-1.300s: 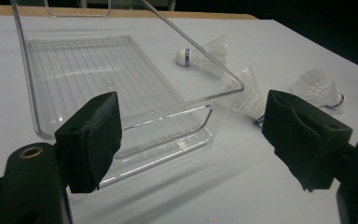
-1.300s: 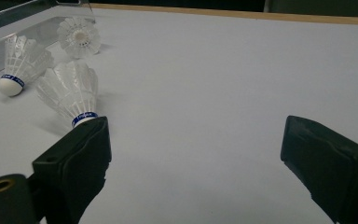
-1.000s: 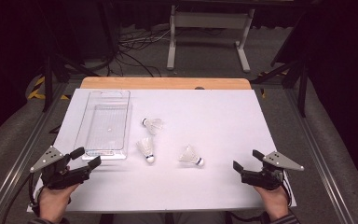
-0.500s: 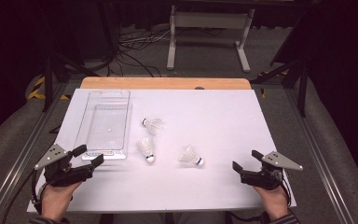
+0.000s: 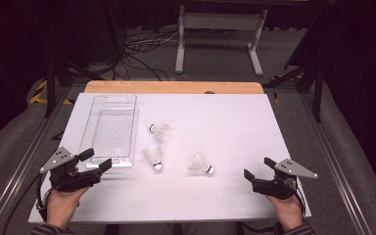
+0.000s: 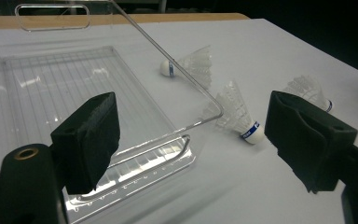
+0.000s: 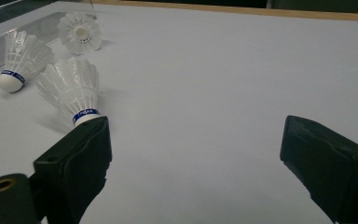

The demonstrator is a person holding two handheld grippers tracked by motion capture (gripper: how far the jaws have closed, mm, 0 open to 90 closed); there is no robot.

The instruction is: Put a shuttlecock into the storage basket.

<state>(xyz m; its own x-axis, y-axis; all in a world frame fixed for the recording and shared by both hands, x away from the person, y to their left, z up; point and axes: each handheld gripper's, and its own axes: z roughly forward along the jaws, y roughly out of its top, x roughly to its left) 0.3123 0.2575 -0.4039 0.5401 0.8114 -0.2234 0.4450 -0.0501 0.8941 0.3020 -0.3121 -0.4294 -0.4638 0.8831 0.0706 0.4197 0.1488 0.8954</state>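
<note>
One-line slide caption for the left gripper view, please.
Open left hand-held gripper faces a clear plastic tray, with three white shuttlecocks lying on the white table beside it.

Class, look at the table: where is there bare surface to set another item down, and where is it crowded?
The widest bare patch runs from the right shuttlecock to the table's right edge, ahead of the right gripper. The near strip between both grippers is also bare. It is crowded at the left: the clear tray, the far shuttlecock, the middle shuttlecock and the left gripper sit close together.
</note>
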